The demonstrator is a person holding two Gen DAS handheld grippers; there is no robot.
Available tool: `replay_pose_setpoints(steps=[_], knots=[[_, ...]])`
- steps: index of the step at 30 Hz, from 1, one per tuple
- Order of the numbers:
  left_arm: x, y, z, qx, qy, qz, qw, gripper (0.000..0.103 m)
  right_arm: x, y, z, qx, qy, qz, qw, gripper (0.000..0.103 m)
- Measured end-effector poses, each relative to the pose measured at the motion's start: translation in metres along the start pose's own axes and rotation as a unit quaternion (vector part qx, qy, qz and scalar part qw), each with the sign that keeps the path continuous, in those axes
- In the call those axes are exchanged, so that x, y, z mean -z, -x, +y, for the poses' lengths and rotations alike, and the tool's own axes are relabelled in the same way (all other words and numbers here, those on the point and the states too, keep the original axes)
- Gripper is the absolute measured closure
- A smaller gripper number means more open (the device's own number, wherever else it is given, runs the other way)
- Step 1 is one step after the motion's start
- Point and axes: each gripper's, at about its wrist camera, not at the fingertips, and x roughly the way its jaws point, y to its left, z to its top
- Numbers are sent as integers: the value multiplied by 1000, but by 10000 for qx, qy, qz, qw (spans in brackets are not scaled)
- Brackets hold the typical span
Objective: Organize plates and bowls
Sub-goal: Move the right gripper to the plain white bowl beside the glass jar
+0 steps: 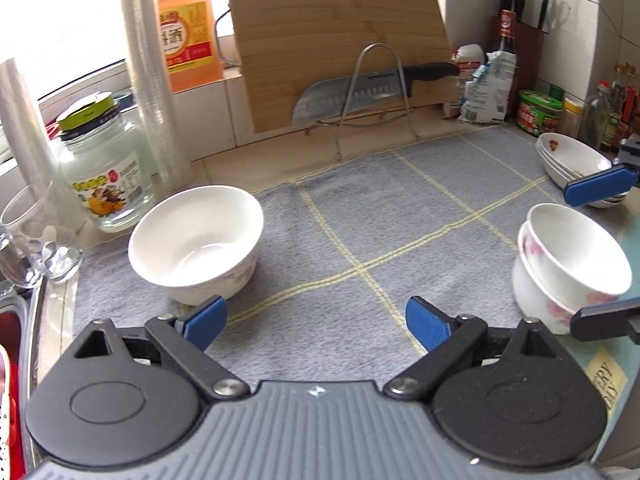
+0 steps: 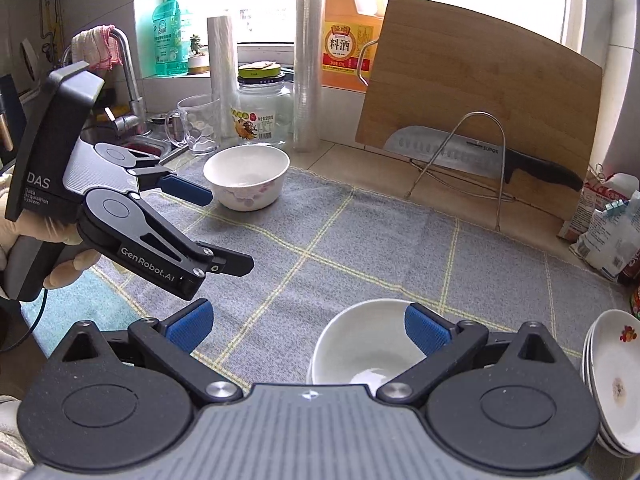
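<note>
Here we're holding left gripper (image 1: 316, 322) jaws apart, empty, beside bowl (image 1: 196, 244) near mat's (image 1: 360, 220) left edge; right gripper (image 2: 308, 328) gaping over stacked bowls (image 2: 366, 344).

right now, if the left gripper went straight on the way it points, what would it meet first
Probably the grey checked cloth: the open left gripper points down at bare mat, with the single white bowl just left of its line. Depth is unclear.

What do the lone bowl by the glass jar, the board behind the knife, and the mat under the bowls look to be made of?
Lone bowl: glazed white ceramic by its look, glossy with a faint floral print.
Cutting board: bamboo or wood, with fine parallel strips and a matte finish.
Mat: soft grey fabric, a fuzzy towel-like pile with yellow woven lines.
</note>
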Motion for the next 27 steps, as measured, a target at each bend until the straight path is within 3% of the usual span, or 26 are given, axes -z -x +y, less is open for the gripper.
replay_pose_setpoints(steps=[14,27], knots=[[6,-17,41,-507,282,-306,9978,7,-99,-76,24,-403,842,151,9955,0],[4,-39,53,-830,268,-483,9950,7,-146,-165,14,-1271,511,741,9878,0]])
